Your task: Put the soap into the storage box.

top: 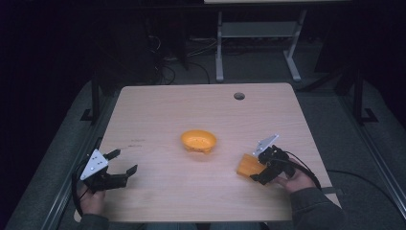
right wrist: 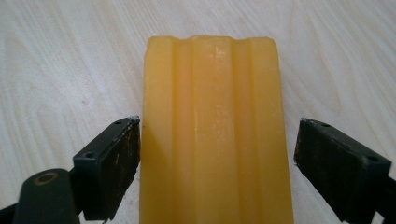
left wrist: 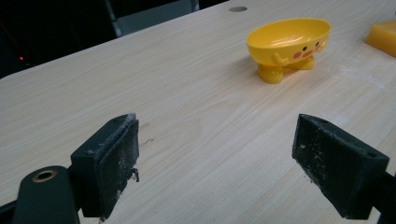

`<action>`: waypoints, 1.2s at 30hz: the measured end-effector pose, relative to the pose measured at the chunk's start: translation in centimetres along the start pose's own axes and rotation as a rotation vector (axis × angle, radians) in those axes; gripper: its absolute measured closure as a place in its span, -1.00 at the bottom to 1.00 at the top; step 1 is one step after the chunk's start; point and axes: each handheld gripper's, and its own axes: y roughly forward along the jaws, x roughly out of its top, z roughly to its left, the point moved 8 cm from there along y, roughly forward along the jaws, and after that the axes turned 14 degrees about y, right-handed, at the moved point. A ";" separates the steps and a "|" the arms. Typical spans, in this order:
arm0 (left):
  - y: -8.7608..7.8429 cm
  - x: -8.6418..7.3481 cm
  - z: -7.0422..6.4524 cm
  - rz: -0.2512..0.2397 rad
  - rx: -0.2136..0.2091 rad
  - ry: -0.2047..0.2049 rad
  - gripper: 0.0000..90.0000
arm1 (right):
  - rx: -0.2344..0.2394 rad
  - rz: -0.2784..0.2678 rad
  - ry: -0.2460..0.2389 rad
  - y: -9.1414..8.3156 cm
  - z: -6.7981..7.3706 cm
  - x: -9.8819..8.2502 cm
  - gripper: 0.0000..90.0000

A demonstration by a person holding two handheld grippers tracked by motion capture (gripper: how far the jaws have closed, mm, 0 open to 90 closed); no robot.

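Note:
An orange-yellow block (top: 249,166) with ridges along its top lies on the table at the right. My right gripper (top: 257,166) is open, one jaw on each side of the block (right wrist: 217,135); the left jaw nearly touches it and a gap shows at the right jaw. A yellow footed bowl (top: 198,141) with a small face on its side stands at the table's middle, empty. My left gripper (top: 122,162) stands open at the near left, nothing between its jaws, pointing toward the bowl (left wrist: 288,43).
The light wooden table (top: 158,110) has a round cable hole (top: 239,96) near its far edge. Beyond it stand grey desk legs (top: 219,48) on a dark floor. The block's corner (left wrist: 384,38) shows at the right edge of the left gripper view.

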 end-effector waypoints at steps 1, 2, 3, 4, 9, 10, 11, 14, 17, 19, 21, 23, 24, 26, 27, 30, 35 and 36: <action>0.0 0.0 0.0 0.000 0.000 0.000 -0.69 | 0.000 0.006 0.003 0.1 0.0 0.0 -0.69; 0.0 0.0 0.0 0.000 0.000 0.000 -0.69 | 0.000 0.008 0.002 0.2 0.0 0.0 -0.69; 0.0 0.0 0.0 0.001 0.000 0.000 -0.69 | 0.003 0.012 -0.003 0.3 0.0 0.1 -0.69; 0.0 0.0 0.0 0.001 0.000 0.001 -0.69 | 0.001 0.017 -0.004 0.4 0.0 0.1 -0.69; 0.0 0.0 0.0 0.002 -0.001 0.003 -0.69 | -0.002 0.038 -0.010 1.0 0.1 0.1 -0.69; 0.0 0.0 0.0 0.002 -0.001 0.003 -0.69 | -0.003 0.038 -0.016 1.1 0.0 0.1 -0.69; 0.0 0.0 0.0 0.001 -0.001 0.003 -0.69 | 0.002 0.041 -0.012 1.1 0.1 0.2 -0.69; 0.0 0.0 0.0 0.003 -0.001 0.004 -0.69 | -0.001 0.051 -0.015 1.4 0.1 0.1 -0.69; 0.0 0.0 0.0 0.002 -0.001 0.002 -0.69 | -0.010 0.065 -0.018 1.6 0.0 0.1 -0.68; 0.0 0.0 0.0 0.001 -0.001 0.003 -0.69 | -0.011 0.067 -0.025 1.8 0.0 0.1 -0.68; 0.0 0.0 0.0 0.002 -0.002 0.002 -0.69 | -0.014 0.076 -0.022 1.9 0.1 0.1 -0.67; -0.1 0.0 0.0 0.002 -0.001 0.003 -0.69 | -0.013 0.080 -0.023 2.0 0.0 0.1 -0.66; -0.1 0.0 0.0 0.002 -0.002 0.003 -0.69 | -0.010 0.082 -0.024 2.1 0.1 0.1 -0.65; 0.0 0.0 0.0 0.002 -0.002 0.002 -0.69 | -0.012 0.081 -0.031 2.2 0.0 0.2 -0.65; 0.0 0.0 0.0 0.001 -0.002 0.002 -0.69 | -0.009 0.083 -0.030 2.2 0.0 0.1 -0.62; -0.1 0.0 0.0 0.001 -0.002 0.004 -0.69 | 0.001 0.088 -0.036 2.2 0.2 0.1 -0.57; -0.1 0.0 0.0 0.001 -0.002 0.004 -0.69 | -0.003 0.086 -0.043 2.2 0.2 0.2 -0.56; -0.1 0.0 0.0 0.001 -0.002 0.004 -0.69 | -0.003 0.087 -0.046 2.2 0.2 0.2 -0.56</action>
